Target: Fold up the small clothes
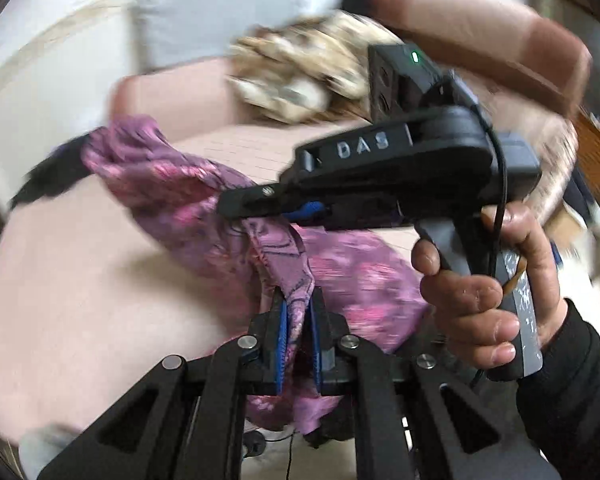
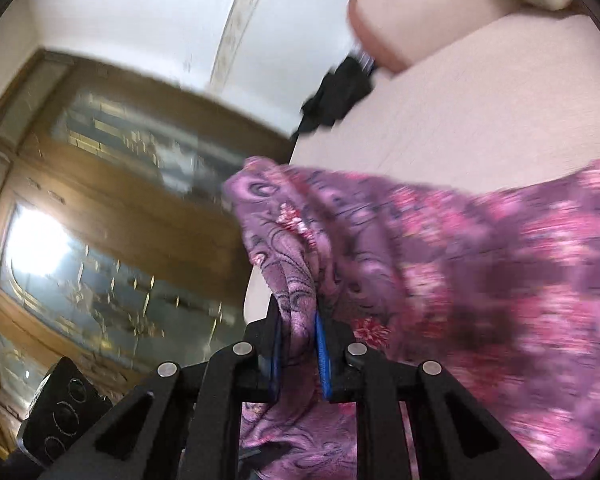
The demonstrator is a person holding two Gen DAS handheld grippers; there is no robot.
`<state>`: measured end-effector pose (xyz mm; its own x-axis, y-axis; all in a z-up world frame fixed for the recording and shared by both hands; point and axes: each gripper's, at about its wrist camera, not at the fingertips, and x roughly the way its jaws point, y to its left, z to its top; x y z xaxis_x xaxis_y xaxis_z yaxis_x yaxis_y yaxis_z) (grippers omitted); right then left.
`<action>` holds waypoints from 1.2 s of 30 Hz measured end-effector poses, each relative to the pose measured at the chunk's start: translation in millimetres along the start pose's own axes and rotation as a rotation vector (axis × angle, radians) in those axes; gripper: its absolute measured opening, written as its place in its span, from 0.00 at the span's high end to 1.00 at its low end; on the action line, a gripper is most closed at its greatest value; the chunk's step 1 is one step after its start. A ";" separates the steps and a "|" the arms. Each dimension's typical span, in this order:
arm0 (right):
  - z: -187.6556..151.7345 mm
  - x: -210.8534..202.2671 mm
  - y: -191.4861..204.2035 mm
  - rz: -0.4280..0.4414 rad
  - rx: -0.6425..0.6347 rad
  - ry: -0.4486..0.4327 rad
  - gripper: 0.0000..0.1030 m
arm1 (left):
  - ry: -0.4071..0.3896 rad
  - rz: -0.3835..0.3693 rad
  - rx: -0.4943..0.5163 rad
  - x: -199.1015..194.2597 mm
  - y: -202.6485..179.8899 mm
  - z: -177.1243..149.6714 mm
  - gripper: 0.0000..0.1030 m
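The left gripper [image 1: 298, 312], low in the frame, is clamped on the purple floral garment [image 1: 180, 188]; the right gripper [image 2: 300, 340], bottom centre, pinches another bunched edge.

Left wrist camera sits right behind the left tool [image 1: 298, 308], looking steeply down along its fingers at the pink bed [image 1: 80, 300], so close the purple floral cloth [image 1: 172, 192] fills the middle. The right tool [image 1: 236, 206] and the hand [image 1: 484, 292] gripping it cross this view from the right. Right wrist camera rides behind the right tool [image 2: 300, 332], aimed closer to level, catching the wooden glass-fronted cabinet [image 2: 112, 216] on the left and the bed [image 2: 480, 112] on the right. Both views share the cloth [image 2: 440, 264], the bed and a dark garment [image 1: 48, 180] [image 2: 336, 96] at its edge.
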<state>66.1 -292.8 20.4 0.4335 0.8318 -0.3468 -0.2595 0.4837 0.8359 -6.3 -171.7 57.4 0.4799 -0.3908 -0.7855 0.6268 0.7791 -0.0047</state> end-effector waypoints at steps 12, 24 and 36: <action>-11.0 -110.4 -162.4 -0.259 0.297 -0.121 0.79 | 0.226 -0.289 -0.098 106.4 -26.8 18.4 0.55; -40.1 -131.0 -150.1 -0.328 0.317 -0.161 0.29 | 0.223 0.028 -0.274 173.0 67.9 81.2 0.39; -62.4 -133.6 -152.4 -0.692 0.363 0.012 0.85 | 0.255 0.108 -0.420 182.6 102.0 54.9 0.15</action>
<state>-6.2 -460.7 -87.3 0.3840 0.3776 -0.8426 0.3656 0.7758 0.5142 178.9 -190.5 -52.5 0.3307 -0.2054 -0.9211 0.2549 0.9592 -0.1224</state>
